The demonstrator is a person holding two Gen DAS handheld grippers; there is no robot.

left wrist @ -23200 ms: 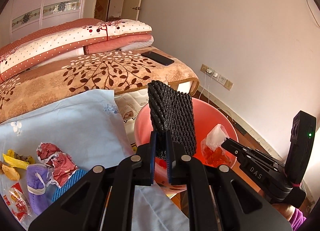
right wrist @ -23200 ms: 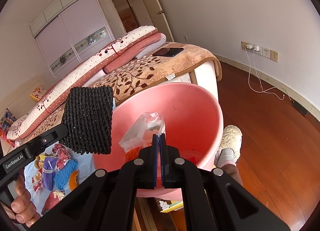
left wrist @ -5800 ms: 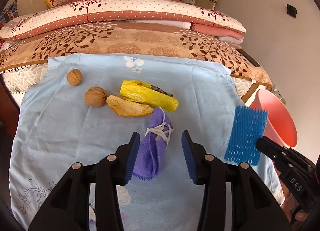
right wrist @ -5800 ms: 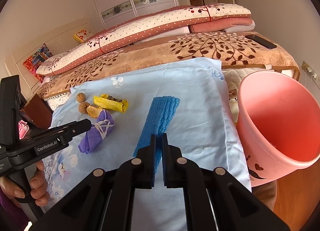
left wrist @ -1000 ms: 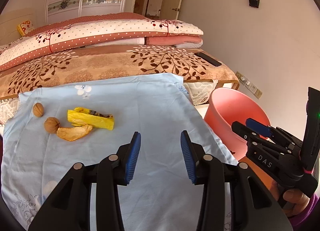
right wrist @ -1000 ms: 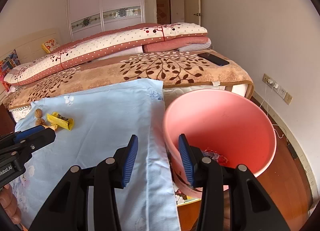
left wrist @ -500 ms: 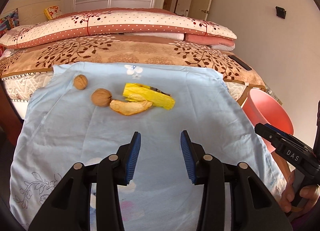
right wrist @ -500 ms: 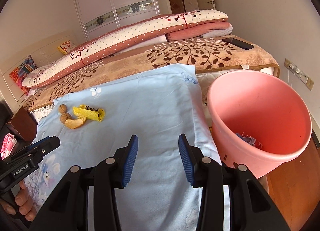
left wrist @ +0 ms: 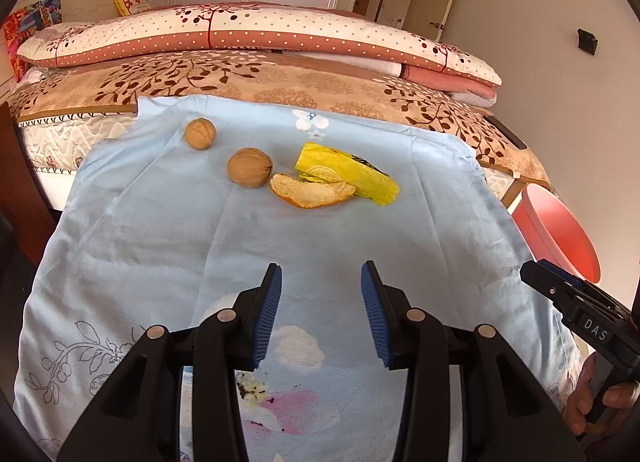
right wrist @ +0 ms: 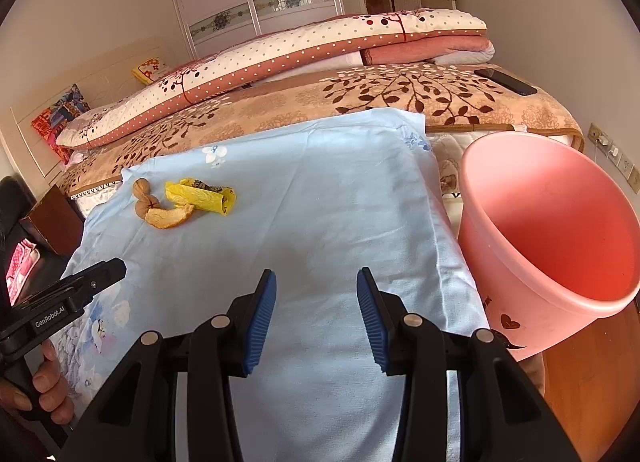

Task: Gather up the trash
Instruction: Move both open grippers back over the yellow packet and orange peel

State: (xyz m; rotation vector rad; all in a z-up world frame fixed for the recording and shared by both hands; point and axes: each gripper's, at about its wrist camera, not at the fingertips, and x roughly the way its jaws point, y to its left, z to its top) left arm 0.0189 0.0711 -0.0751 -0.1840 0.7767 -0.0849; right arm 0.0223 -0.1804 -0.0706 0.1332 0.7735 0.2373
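Observation:
On the light blue sheet (left wrist: 360,246) lie a yellow wrapper (left wrist: 352,174), an orange peel (left wrist: 312,192) touching it, and two walnuts (left wrist: 250,167) (left wrist: 200,134). My left gripper (left wrist: 321,282) hovers open above the sheet, short of the peel, nothing between its blue pads. In the right wrist view the same wrapper (right wrist: 204,196), peel (right wrist: 170,218) and walnuts (right wrist: 144,204) sit far left. My right gripper (right wrist: 316,282) is open and empty over the sheet, left of the pink bucket (right wrist: 560,198).
The pink bucket (left wrist: 560,234) stands off the bed's right side. Folded quilts (left wrist: 256,34) and a patterned blanket (left wrist: 280,82) lie behind the sheet, with a phone (right wrist: 506,81) on the blanket. A hand holds each gripper handle at the frame edges.
Both views have swung left, away from the bucket and toward the trash on the sheet. The left gripper has come closer to the peel and wrapper. Both jaws stay equally wide.

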